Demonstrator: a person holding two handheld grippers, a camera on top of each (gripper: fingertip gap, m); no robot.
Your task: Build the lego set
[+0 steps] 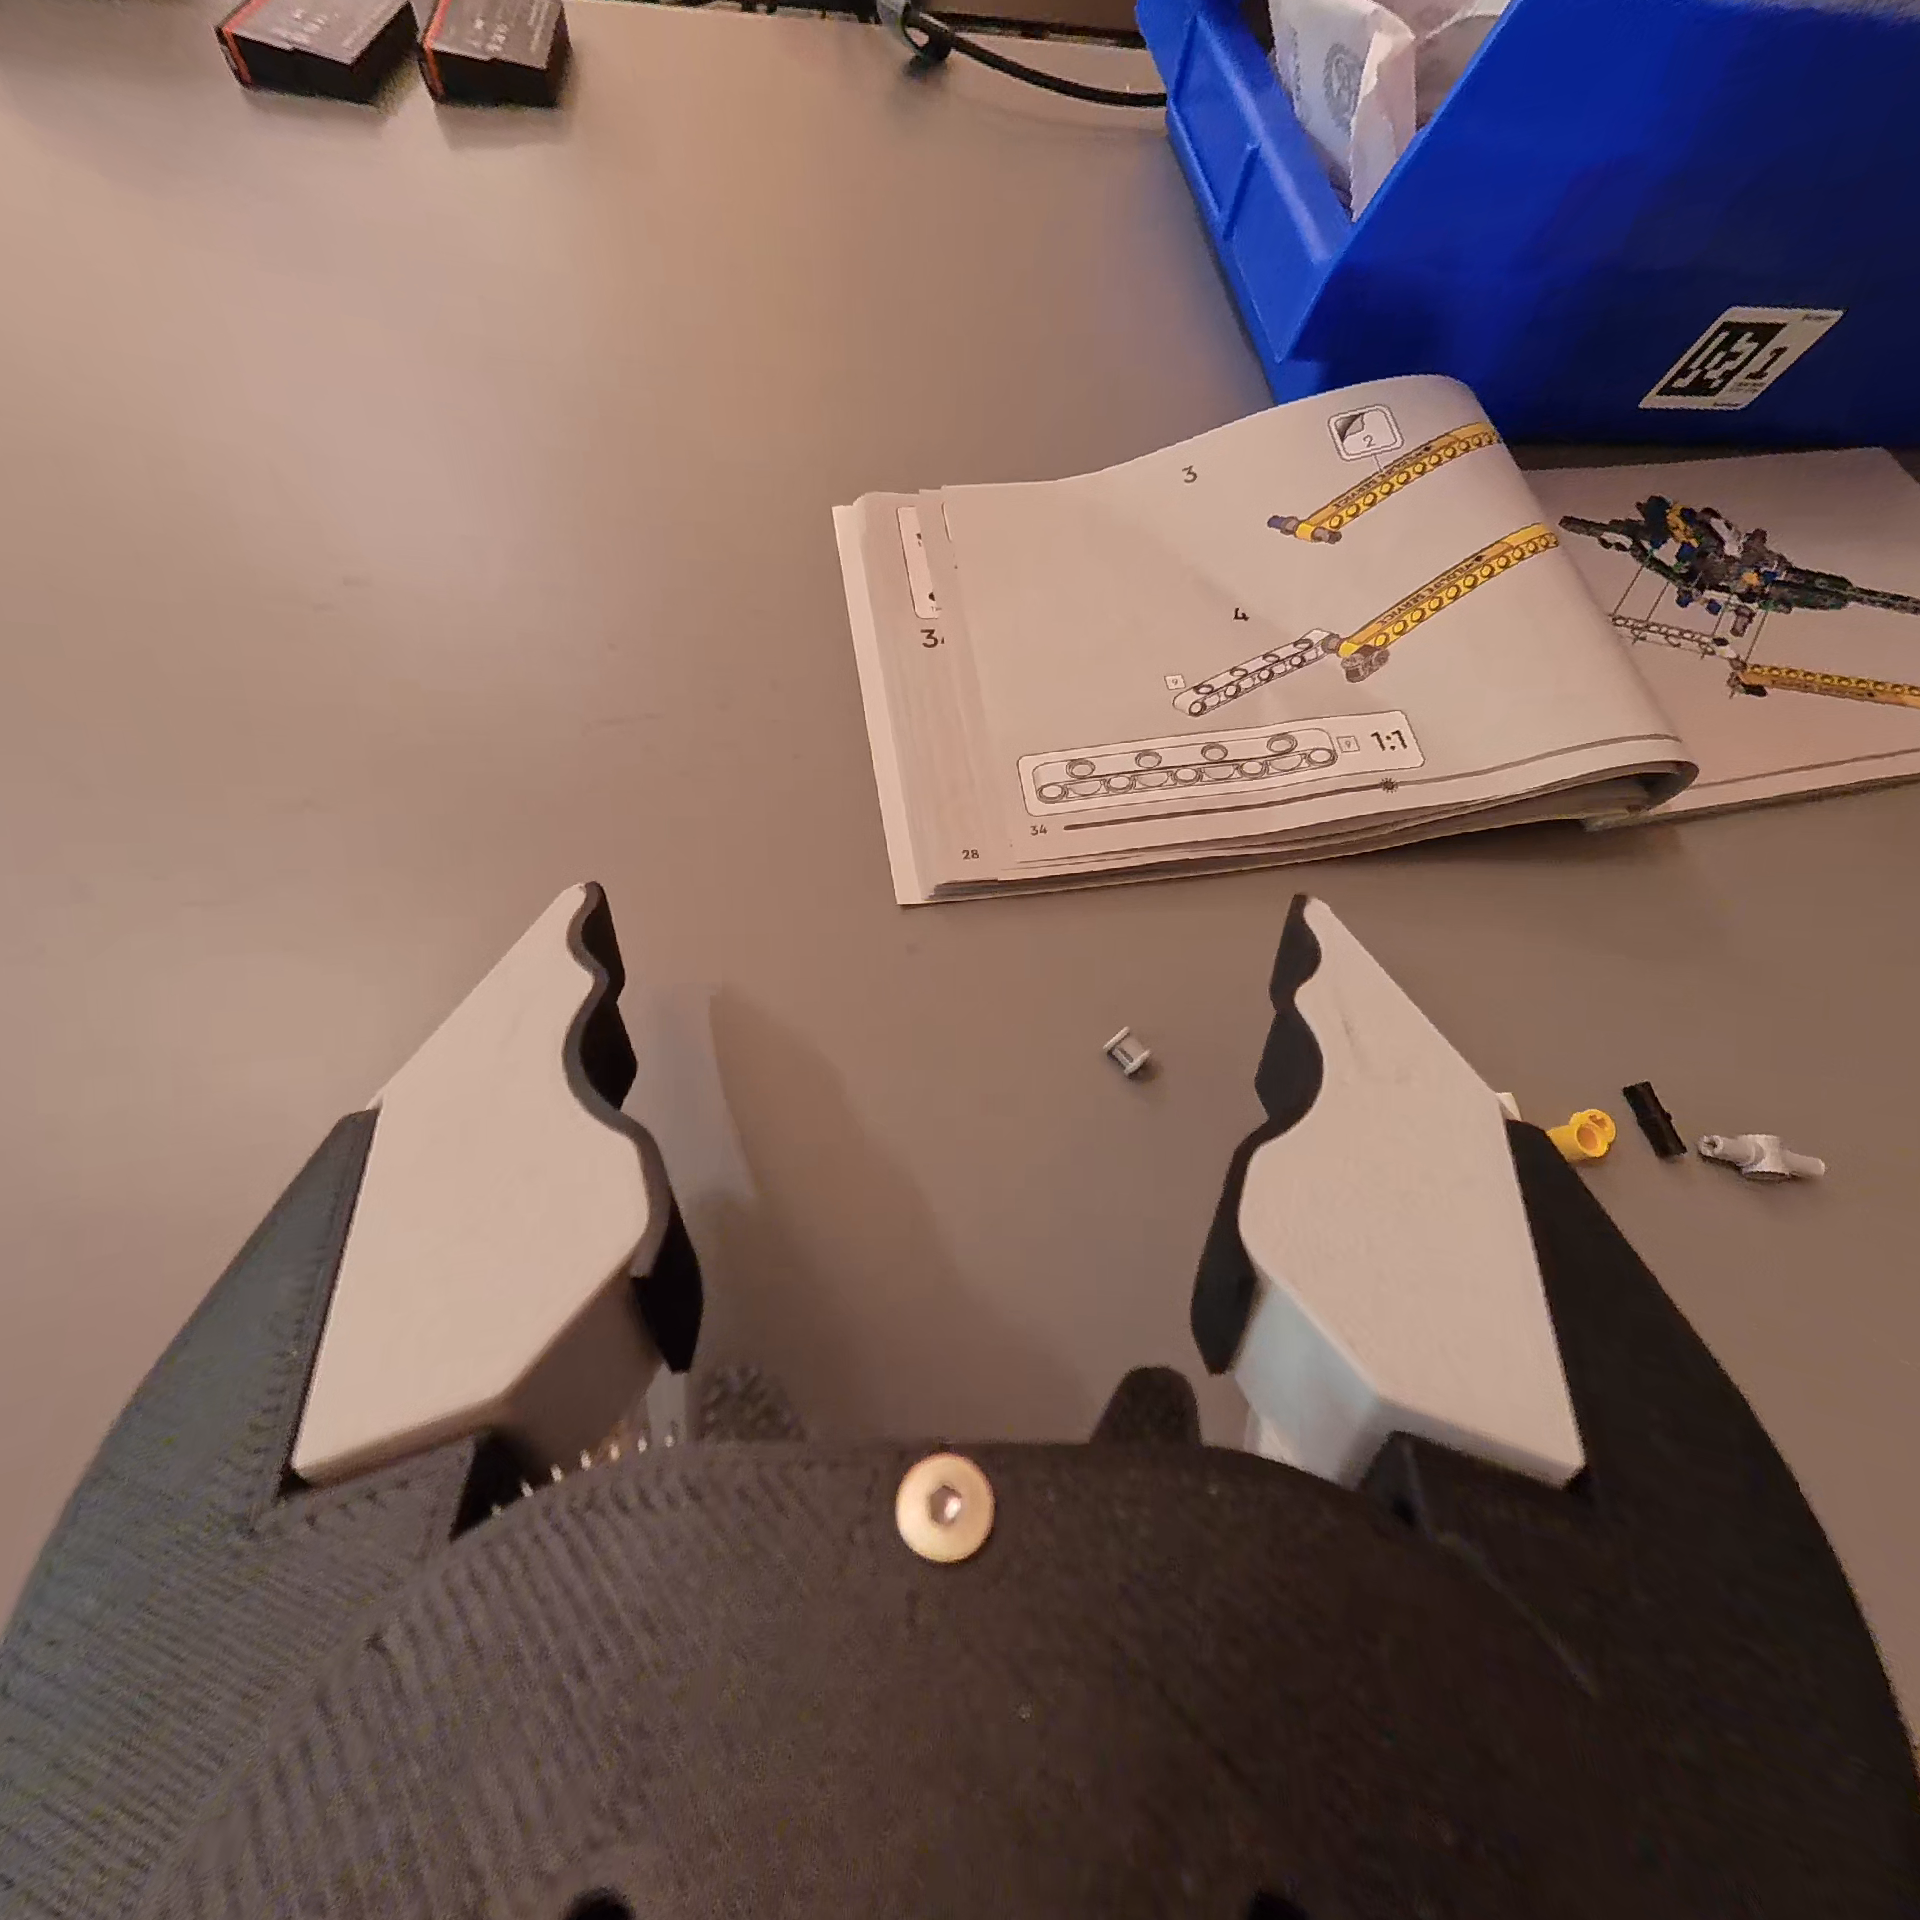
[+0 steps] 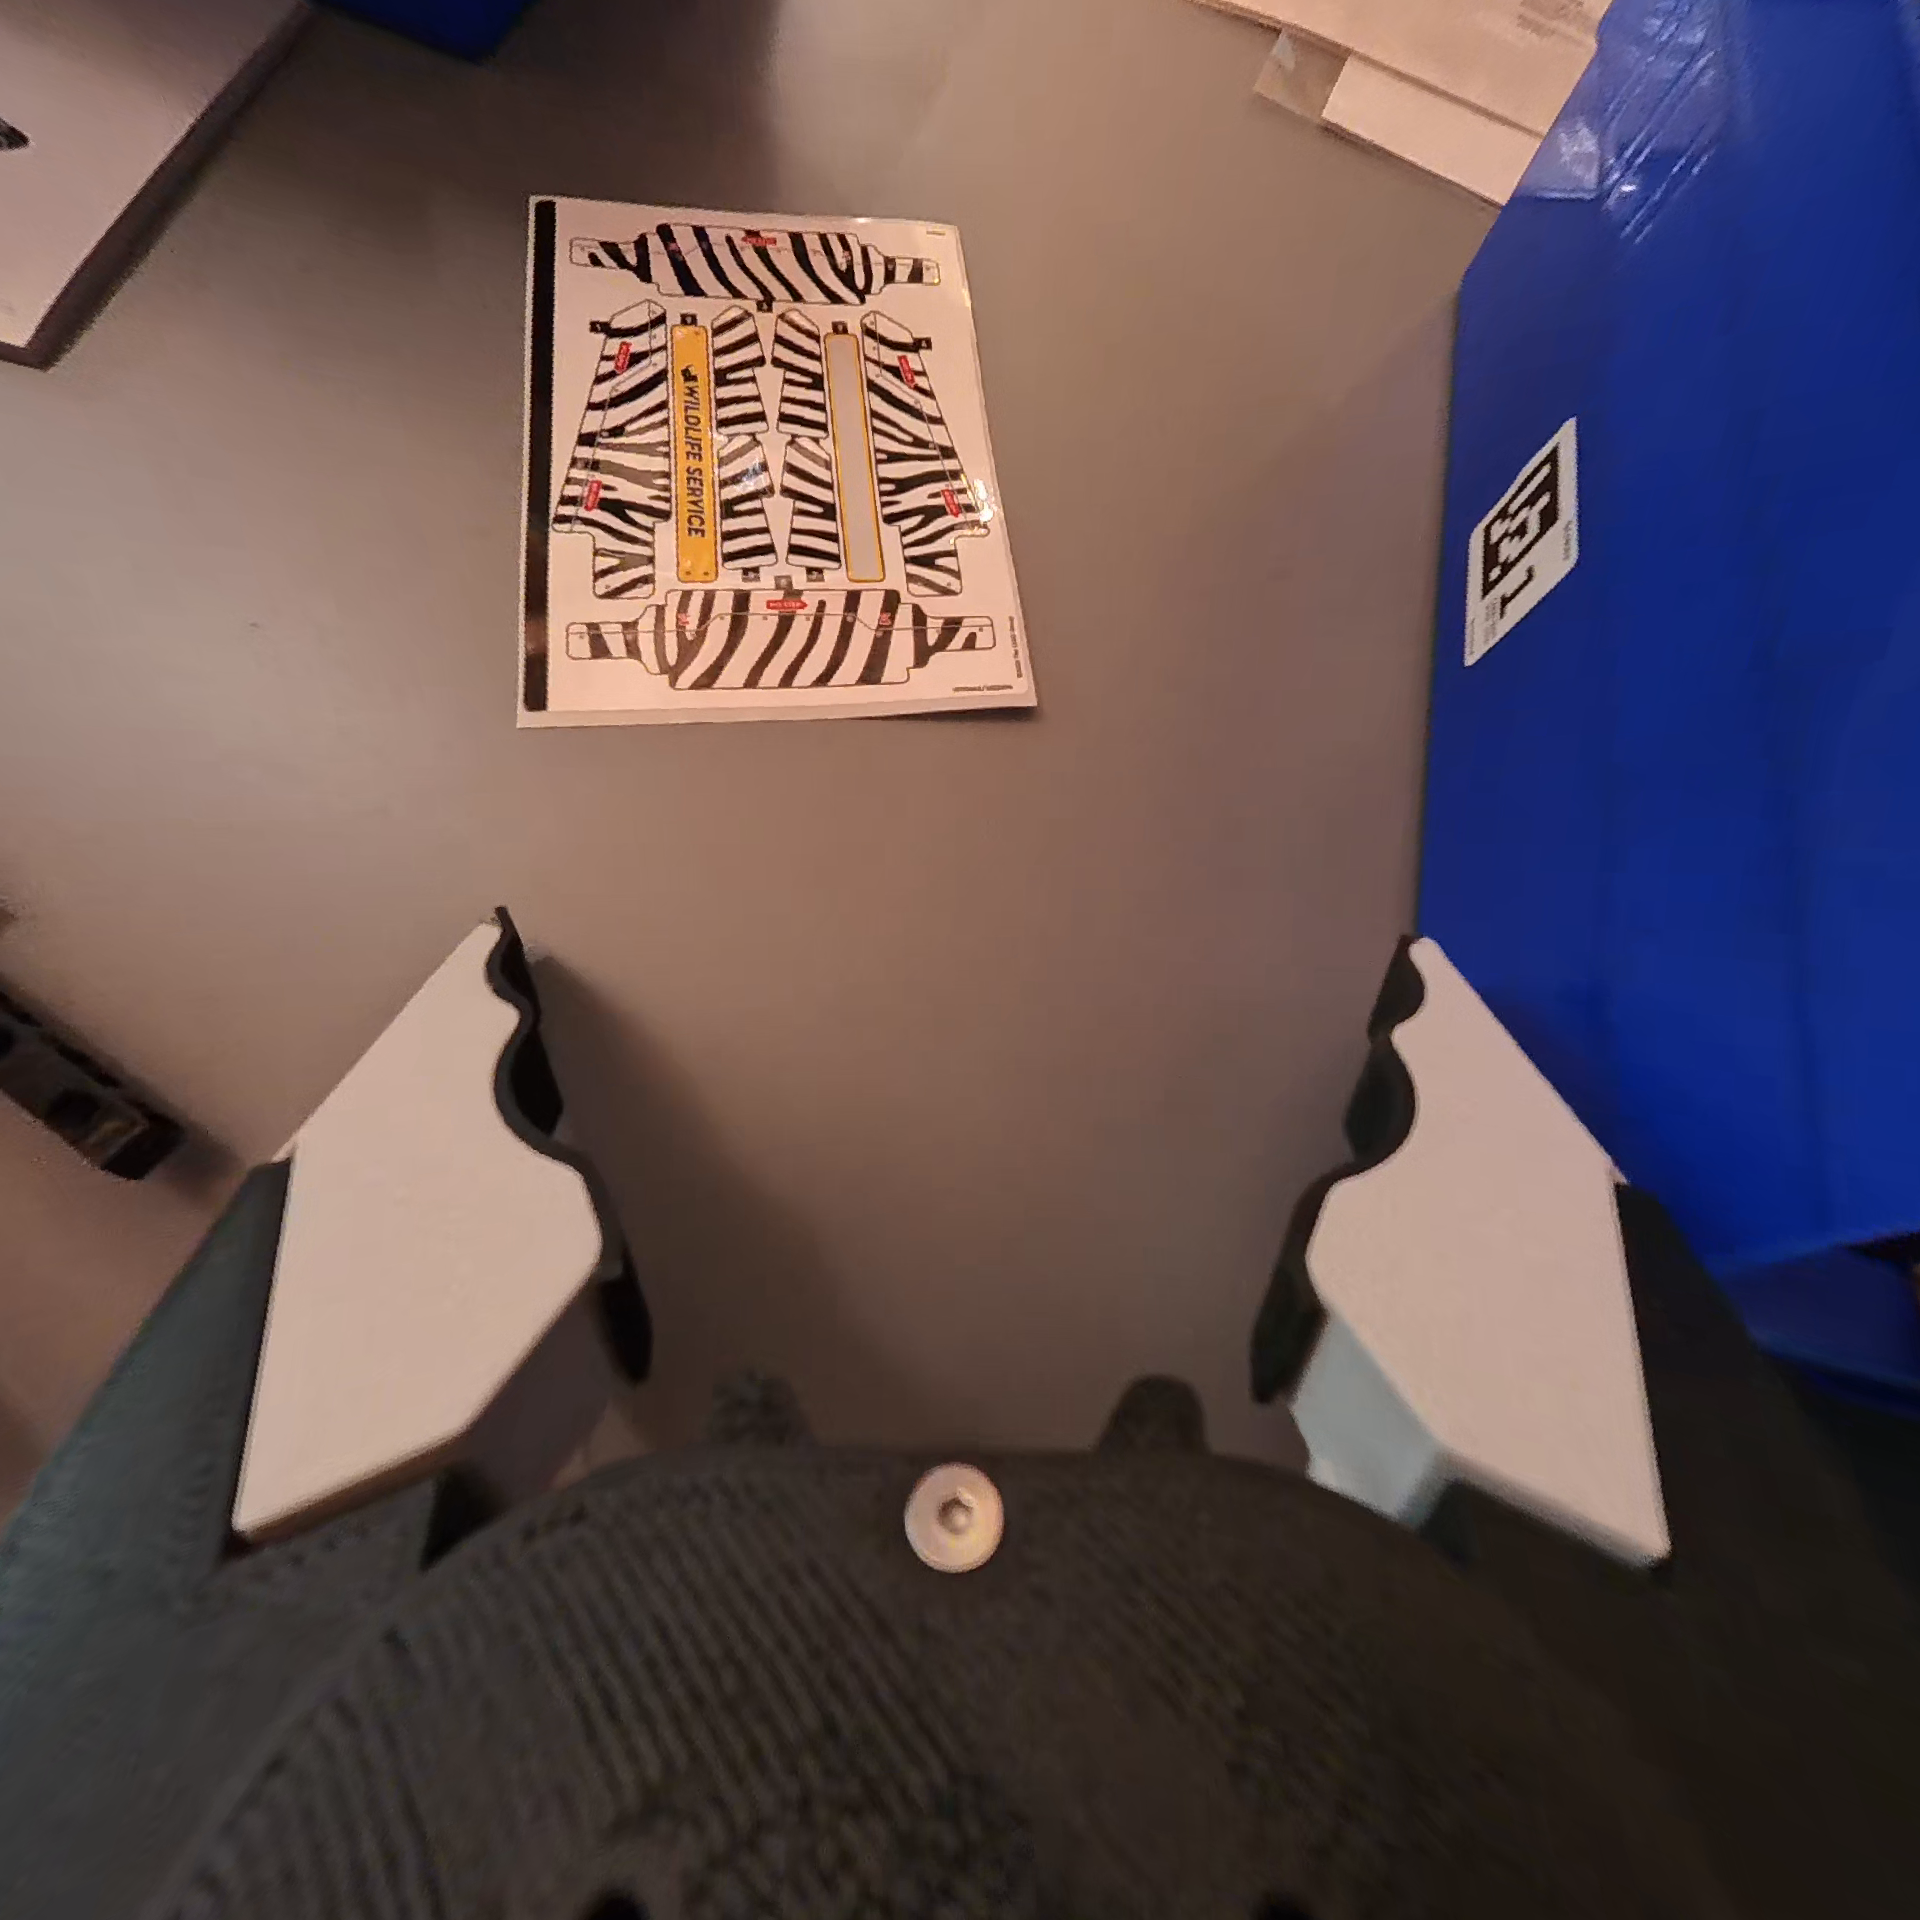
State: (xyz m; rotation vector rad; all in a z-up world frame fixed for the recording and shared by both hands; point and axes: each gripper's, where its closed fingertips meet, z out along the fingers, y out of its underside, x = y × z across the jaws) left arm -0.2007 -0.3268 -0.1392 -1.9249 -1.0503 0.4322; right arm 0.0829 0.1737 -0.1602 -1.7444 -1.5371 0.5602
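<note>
Left wrist view: both grippers spread wide and empty, the loose lego pieces untouched on the grey tabletop (image 1: 416, 520).

The left gripper (image 1: 940, 925) hangs open over bare table; a small grey lego bush (image 1: 1129, 1051) lies between its fingers toward the right one, and a yellow connector (image 1: 1582, 1135), a black pin (image 1: 1654, 1120) and a pale grey axle joiner (image 1: 1761, 1156) lie just outside that finger, easily flicked or rolled away by a careless sweep. The open instruction booklet (image 1: 1195, 644) sits ahead-right, the blue plastic bin (image 1: 1558, 229) beyond it. The right gripper (image 2: 951, 930), also open, has the glossy zebra-striped sticker sheet (image 2: 769, 457) ahead and a blue bin wall (image 2: 1662, 727) close by its right finger, likely to snag it; open room lies left.
</note>
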